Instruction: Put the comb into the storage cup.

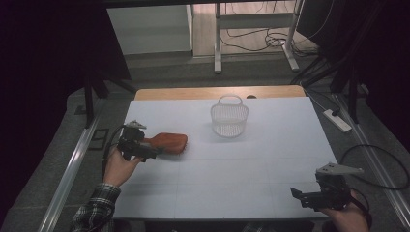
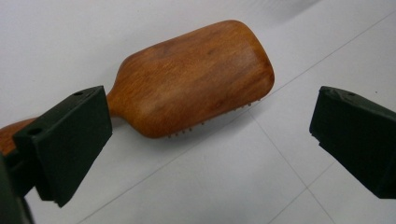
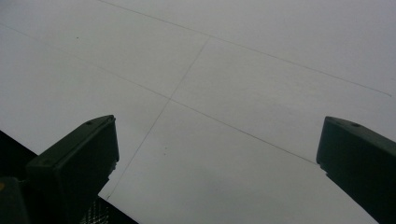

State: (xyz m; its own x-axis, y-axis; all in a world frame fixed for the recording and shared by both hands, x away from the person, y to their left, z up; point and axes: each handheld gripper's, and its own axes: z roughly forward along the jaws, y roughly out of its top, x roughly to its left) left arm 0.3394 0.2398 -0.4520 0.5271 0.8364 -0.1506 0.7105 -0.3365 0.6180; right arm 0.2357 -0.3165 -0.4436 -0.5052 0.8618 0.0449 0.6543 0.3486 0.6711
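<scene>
The white-covered counter (image 1: 227, 179) carries two items. The white perforated plastic basket with a loop handle (image 1: 229, 117) stands upright at the far centre. The brown wooden paddle hairbrush (image 1: 167, 143) lies bristles-down at the near left, well apart from the basket, handle pointing toward the person's left hand.

Left gripper (image 1: 145, 150): the fingers (image 2: 70, 140) are spread wide. The brush handle passes just beside the left finger; no contact with either finger can be confirmed, and nothing is held.

Right gripper (image 1: 302, 195): positioned at the near right corner of the counter, fingers (image 3: 79, 158) spread wide over bare surface, holding nothing.

Progress, as judged: the grasp is not yet made. The brush rests flat on the counter and the basket appears empty. Remaining steps are probably closing on the handle, lifting, and carrying the brush to the basket.

View differences: the left gripper view shows bristle tips under the brush edge and wood grain, which are too small in the high view. The high view supplies the basket position and the spacing between both grippers.
</scene>
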